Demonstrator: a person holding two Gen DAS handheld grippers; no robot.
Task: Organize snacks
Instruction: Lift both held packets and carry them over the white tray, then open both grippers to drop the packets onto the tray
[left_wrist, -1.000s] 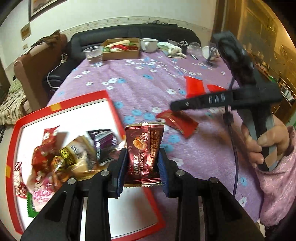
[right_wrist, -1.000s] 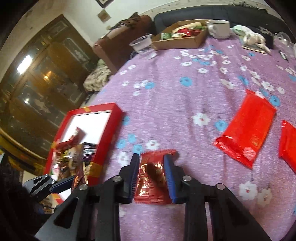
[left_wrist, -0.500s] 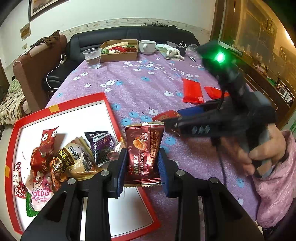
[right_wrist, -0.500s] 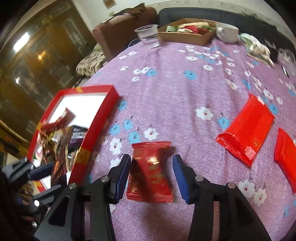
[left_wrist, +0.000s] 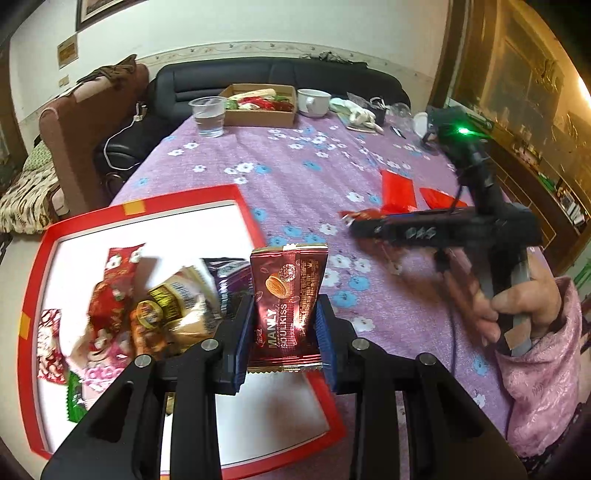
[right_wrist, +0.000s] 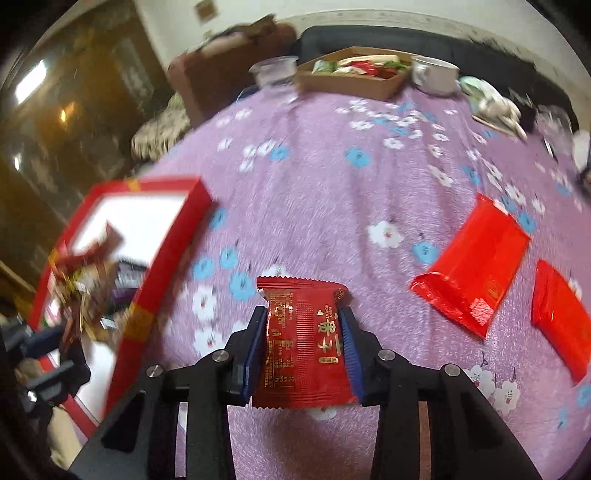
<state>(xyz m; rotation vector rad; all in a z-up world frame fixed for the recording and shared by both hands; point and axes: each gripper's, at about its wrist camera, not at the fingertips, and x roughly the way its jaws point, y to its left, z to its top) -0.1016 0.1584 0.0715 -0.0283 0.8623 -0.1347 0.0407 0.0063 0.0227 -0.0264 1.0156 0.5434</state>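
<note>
Red tray (left_wrist: 236, 194), white inside, at the near left corner of the tabletop: already holds a loose heap of wrapped snacks (left_wrist: 147, 306), perhaps half a dozen, bunched toward its left half; the right half is bare.

Left gripper (left_wrist: 284, 325): fingers clamped on a dark red almond packet (left_wrist: 286, 295), held upright over the tray's right edge, not yet let go.

Right gripper (right_wrist: 304, 345): fingers closed on a small red packet (right_wrist: 306, 339), lifted over the cloth just right of the tray. The view is motion-blurred, so how high it sits is hard to say.

Left to do, by my reckoning: both held packets go into the tray, then two flat red packets, one (right_wrist: 472, 266) and another (right_wrist: 561, 317), lying on the cloth toward the right edge, well apart from the tray. Roughly two thirds done.

Surface: purple tablecloth (left_wrist: 314, 166) printed with blue and white flowers.

Far edge of the tabletop: a clear plastic cup (left_wrist: 207, 116) with water, a brown cardboard box (left_wrist: 260, 105) of assorted packets, a white cup (left_wrist: 314, 101), and small clutter too blurred to name.

Room: black sofa (left_wrist: 280, 75) behind the table, brown armchair (left_wrist: 92, 122) to the left, wooden glass-fronted cabinet (left_wrist: 517, 81) on the right, pale wall with a framed picture.
</note>
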